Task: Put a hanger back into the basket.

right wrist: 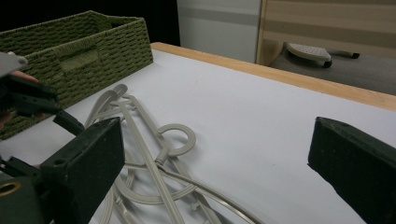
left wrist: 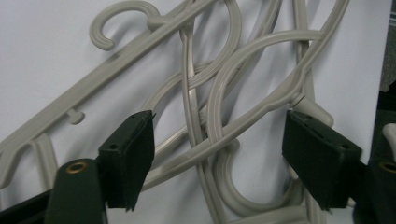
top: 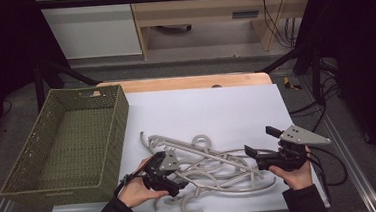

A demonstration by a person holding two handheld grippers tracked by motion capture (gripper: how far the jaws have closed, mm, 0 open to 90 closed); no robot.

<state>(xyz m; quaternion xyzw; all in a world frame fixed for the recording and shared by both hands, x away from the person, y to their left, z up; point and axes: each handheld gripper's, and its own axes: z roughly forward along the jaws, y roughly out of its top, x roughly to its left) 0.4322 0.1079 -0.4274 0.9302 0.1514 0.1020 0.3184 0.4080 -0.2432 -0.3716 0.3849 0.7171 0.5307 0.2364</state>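
Hangers lie tangled at the lower centre of the worktop, a green basket left; left gripper and right gripper hover, fingers apart.

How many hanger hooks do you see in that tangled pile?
3, maybe more hidden: one hook at the pile's far left end, one hook mid-pile on the far side, one hook at the near edge.

The table is viewed from above and in front by the high view. The hangers are framed closely, looking down, by the left gripper view. The hangers and basket are viewed low across the table by the right gripper view.
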